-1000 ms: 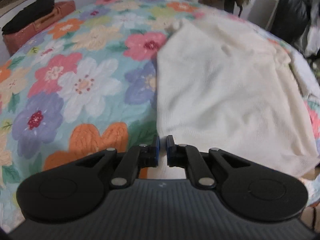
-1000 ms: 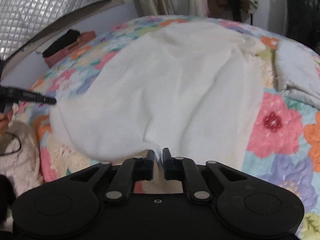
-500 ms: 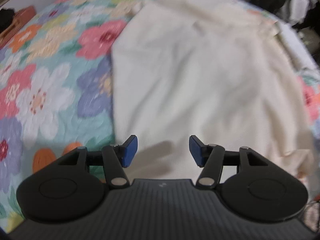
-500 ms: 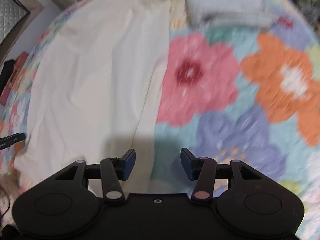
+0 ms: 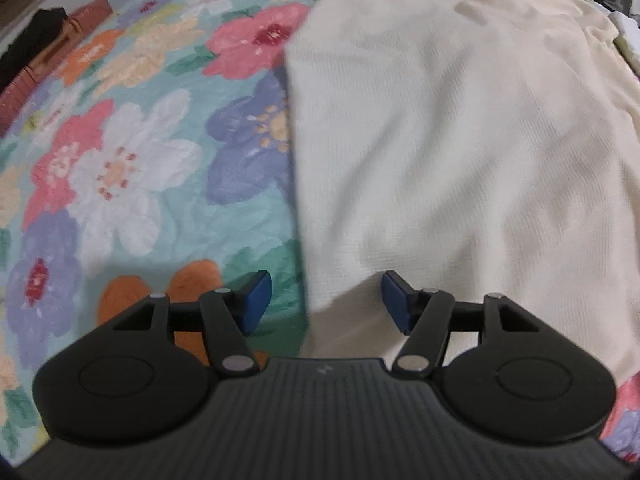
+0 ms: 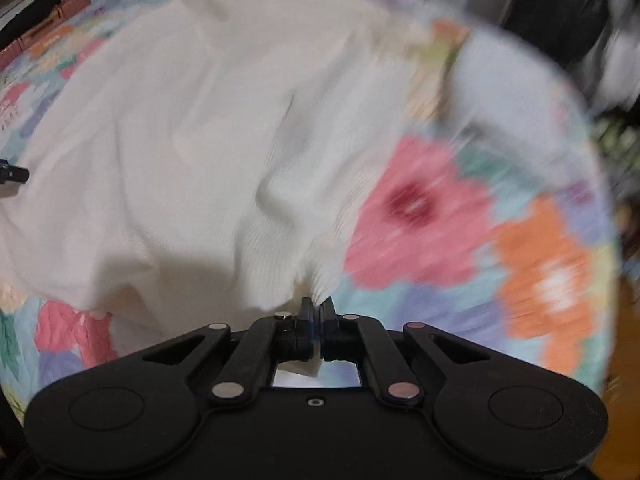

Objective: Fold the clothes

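A cream knit garment [image 5: 440,132] lies spread on a floral bedspread [image 5: 120,168]. My left gripper [image 5: 325,298] is open, its blue pads straddling the garment's near left edge just above the cloth. In the right wrist view the same cream garment [image 6: 208,128] bunches into a ridge toward my right gripper [image 6: 318,307], which is shut on its near right edge; a scrap of cloth shows behind the jaws. The left gripper's tip [image 6: 14,174] pokes in at the far left of that view.
A brown box with a black item [image 5: 48,52] sits at the bed's far left. A pale grey folded cloth [image 6: 504,92] lies on the bedspread [image 6: 540,248] beyond the garment's right side. Dark bags and hanging clothes stand behind the bed. Wooden floor shows at the right.
Both grippers let go of the garment's hem and opened. The left one stays open over the left edge; the right one has since shut on the right edge and is moving fast.
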`<state>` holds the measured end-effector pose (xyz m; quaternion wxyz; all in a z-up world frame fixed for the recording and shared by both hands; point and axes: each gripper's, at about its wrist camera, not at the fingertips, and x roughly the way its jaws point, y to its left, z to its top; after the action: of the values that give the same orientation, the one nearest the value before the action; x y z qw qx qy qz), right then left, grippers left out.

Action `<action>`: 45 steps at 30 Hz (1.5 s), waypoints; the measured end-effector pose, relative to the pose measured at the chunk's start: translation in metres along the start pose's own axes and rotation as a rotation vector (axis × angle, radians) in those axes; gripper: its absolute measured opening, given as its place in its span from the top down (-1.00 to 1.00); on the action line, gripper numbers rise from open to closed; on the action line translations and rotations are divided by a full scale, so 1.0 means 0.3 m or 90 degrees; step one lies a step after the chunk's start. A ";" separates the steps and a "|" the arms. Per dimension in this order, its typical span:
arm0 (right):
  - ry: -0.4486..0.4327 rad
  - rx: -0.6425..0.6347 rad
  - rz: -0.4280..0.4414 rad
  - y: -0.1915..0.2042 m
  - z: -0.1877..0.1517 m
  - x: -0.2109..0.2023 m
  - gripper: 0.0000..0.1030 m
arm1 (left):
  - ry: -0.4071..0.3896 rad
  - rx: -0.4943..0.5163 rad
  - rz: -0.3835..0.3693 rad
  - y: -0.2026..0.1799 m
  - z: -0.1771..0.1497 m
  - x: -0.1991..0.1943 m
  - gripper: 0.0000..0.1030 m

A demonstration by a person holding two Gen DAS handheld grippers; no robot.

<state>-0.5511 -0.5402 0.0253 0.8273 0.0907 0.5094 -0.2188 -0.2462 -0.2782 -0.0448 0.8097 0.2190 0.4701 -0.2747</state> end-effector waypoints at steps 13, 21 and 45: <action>-0.002 0.031 -0.144 -0.203 -0.164 -0.155 0.96 | 0.001 0.003 0.005 0.017 -0.011 -0.012 -0.19; 0.085 -0.085 -0.240 -0.097 -0.113 0.004 0.05 | 0.049 0.003 -0.025 -0.004 -0.011 0.031 -0.77; -0.123 0.064 0.188 0.203 0.129 0.006 -0.06 | -0.003 -0.074 -0.218 -0.026 -0.070 -0.162 0.86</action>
<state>-0.4916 -0.5011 0.0372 0.8901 0.1841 0.3969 -0.1280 -0.2844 -0.2596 -0.0123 0.7636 0.0880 0.5134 -0.3817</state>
